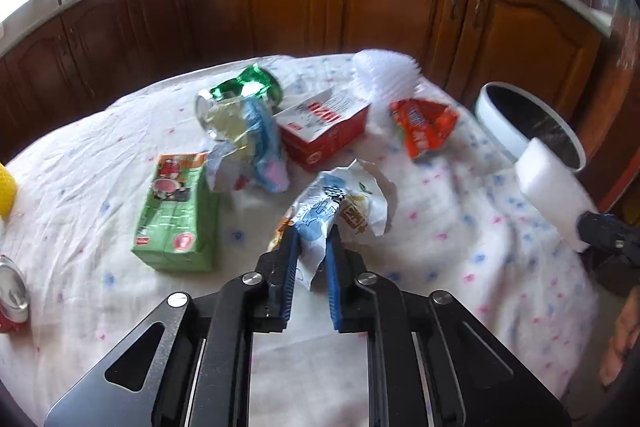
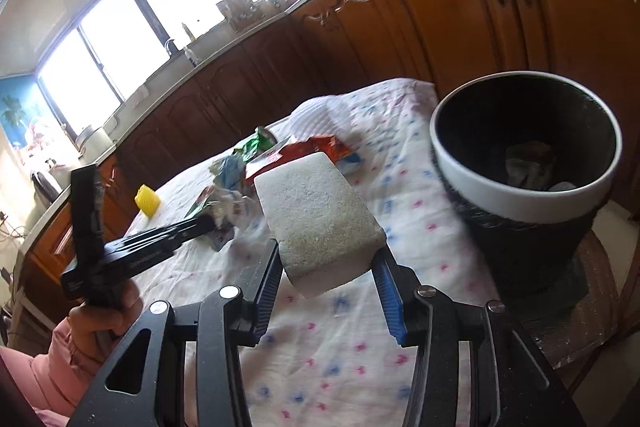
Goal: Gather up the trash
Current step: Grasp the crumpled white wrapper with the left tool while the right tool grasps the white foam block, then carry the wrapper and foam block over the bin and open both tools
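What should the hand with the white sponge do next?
Probably carry the white sponge sideways over the bin and let go. The right gripper already clamps the sponge, and the bin stands open just beside it, with some rubbish already inside.

The near half of the tablecloth point(image 1: 460, 267) lies bare, so there is open room across it toward the bin point(image 2: 520, 187) at the table's right edge. The bin's mouth stands open and unblocked, with only a little rubbish low inside. The right gripper point(image 2: 328, 267), carrying a white foam block point(image 2: 320, 211), fills the space just left of the bin. Further back it gets crowded: green carton point(image 1: 176, 215), red box point(image 1: 324, 135), orange wrapper point(image 1: 424, 127), shiny bag point(image 1: 240, 115) and white brush point(image 1: 384, 75) sit close together, gaps narrow. The left gripper point(image 1: 312, 243), clamped on a crumpled wrapper point(image 1: 344, 203), occupies the middle. A can point(image 1: 14, 295) and a yellow object point(image 1: 6, 191) guard the left edge.
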`<state>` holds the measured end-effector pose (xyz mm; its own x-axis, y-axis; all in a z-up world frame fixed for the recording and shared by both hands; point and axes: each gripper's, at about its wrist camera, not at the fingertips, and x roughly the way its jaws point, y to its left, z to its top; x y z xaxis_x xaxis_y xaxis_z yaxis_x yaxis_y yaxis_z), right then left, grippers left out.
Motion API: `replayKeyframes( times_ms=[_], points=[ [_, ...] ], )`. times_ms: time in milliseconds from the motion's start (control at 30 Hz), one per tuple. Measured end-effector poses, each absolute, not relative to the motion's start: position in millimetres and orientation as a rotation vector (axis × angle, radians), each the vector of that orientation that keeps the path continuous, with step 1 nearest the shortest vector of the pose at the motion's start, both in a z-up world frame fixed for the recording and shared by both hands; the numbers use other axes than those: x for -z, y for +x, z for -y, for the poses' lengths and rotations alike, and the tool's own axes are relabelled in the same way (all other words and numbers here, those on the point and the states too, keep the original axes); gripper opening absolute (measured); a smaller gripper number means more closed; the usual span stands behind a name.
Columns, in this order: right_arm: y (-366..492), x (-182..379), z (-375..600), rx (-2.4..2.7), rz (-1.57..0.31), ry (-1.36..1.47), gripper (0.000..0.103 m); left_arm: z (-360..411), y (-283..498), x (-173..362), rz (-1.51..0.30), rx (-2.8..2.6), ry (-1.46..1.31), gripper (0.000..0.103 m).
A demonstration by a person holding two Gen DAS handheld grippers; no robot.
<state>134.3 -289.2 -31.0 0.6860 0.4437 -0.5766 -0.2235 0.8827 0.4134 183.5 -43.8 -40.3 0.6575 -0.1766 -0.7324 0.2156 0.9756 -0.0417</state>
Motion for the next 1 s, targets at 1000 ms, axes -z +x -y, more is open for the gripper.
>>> replayKeyframes(
  times_ms=[1000],
  points=[
    [144.5, 11.4, 396.9, -0.095, -0.675, 0.326, 0.046, 197.7, 203.6, -7.8, -0.802, 0.590, -0.049, 0.010]
  ],
)
